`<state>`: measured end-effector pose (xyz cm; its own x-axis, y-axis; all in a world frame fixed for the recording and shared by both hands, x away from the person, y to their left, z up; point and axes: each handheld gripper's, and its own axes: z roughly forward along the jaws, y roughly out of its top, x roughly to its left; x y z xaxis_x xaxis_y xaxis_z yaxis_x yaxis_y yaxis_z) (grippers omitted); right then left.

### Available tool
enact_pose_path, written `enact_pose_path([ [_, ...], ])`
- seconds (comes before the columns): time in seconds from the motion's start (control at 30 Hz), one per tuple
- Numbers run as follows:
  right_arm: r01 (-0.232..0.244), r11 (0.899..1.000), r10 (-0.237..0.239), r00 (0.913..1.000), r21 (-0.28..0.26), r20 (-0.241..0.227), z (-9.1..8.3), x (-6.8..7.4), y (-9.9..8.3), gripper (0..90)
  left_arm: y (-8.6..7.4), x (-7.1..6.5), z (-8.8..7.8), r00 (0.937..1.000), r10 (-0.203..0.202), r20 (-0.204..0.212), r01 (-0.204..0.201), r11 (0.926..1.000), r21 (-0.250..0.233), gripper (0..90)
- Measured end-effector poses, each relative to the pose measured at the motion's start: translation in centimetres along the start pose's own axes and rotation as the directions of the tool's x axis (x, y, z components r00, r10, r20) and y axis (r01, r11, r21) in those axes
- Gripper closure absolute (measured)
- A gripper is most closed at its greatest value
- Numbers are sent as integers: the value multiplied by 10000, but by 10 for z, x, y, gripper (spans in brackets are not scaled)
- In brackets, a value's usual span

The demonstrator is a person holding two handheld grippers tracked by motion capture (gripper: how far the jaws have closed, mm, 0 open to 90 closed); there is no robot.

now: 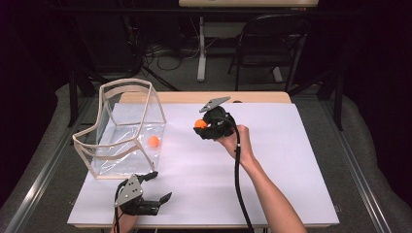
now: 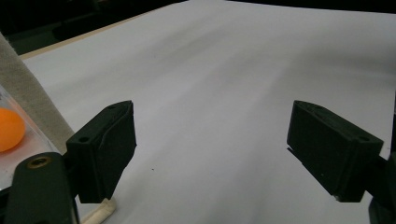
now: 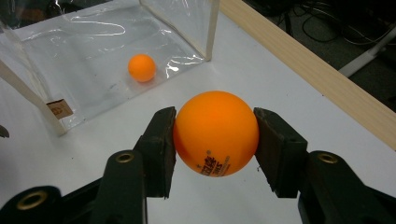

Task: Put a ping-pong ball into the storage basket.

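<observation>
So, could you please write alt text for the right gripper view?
The right tongs clamp an orange ping-pong ball above a white table. Beyond, a second orange ball lies inside a clear, wood-framed box.

We find the white sheet (image 1: pixel 272 160) open across its right and near parts. The clear box (image 1: pixel 127 127) blocks the left side. Between the box and the right gripper (image 1: pixel 200 125) lies an unobstructed gap.

A smooth matt orange ball (image 3: pixel 215 133), a glossy clear plastic wood-framed box (image 1: pixel 124 128), a matt white tabletop (image 1: pixel 272 170).
</observation>
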<state>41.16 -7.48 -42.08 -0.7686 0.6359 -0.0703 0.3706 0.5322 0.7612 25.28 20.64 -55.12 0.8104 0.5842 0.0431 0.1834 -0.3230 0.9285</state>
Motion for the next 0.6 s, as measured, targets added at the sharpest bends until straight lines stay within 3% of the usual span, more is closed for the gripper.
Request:
enact_pose_path([
  [0.6,290,9996,-291,9995,-73,-130,3,6,23,510,0,0,-1,10000,35,-16,-35,10000,-12,157],
])
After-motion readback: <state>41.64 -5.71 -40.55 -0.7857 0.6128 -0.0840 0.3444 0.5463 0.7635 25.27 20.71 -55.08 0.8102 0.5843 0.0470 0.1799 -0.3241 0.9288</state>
